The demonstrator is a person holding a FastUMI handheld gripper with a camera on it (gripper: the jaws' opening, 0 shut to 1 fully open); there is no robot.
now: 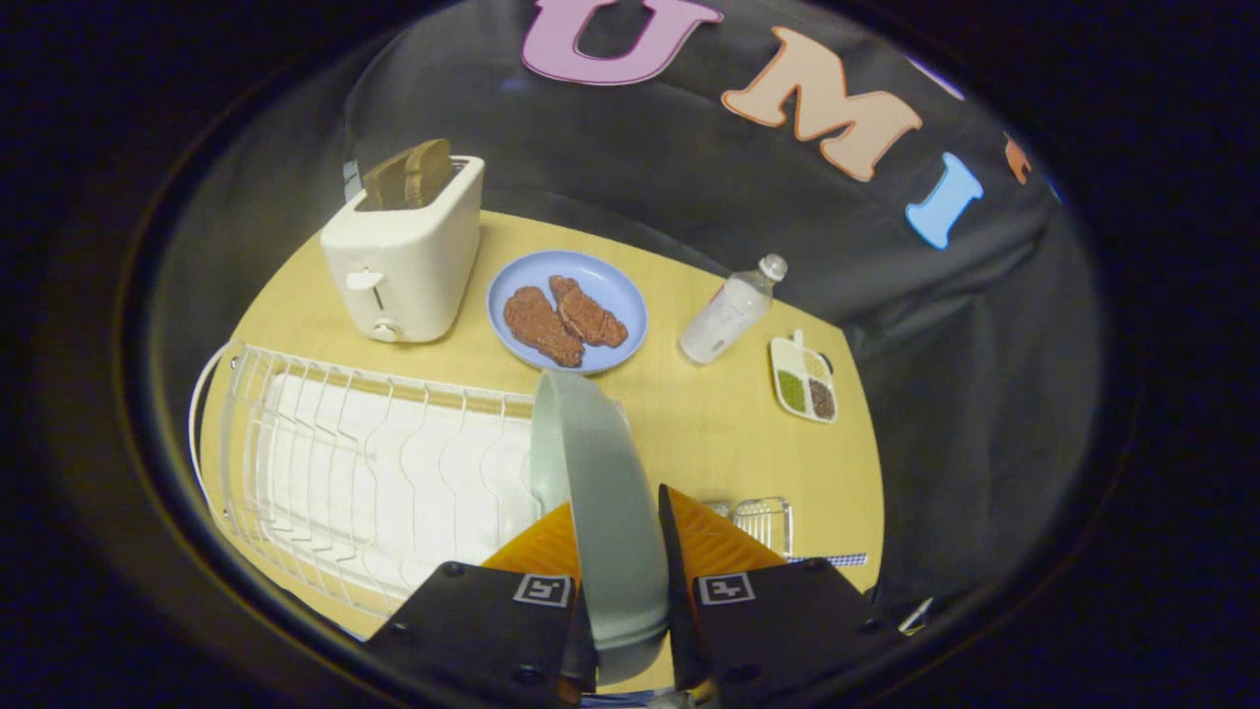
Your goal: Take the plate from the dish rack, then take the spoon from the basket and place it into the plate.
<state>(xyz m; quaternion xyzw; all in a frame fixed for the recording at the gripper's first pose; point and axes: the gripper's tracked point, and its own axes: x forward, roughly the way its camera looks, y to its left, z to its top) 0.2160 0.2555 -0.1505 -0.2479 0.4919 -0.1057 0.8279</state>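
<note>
A pale green plate [600, 483] stands on edge between my two fingers, and my gripper [618, 537] is shut on its rim. The plate hangs above the right end of the white wire dish rack [364, 463], which lies to the left of the fingers over a white mat. Just right of the fingers, low on the table, a small wire basket [763, 519] peeks out; what lies in it is hidden from me.
Beyond the plate on the wooden table [709, 423] stand a white toaster [404, 256] with bread slices, a blue plate [568, 310] with two brown meat pieces, a lying clear bottle [730, 310] and a small divided dish [804, 381] of grains at the right.
</note>
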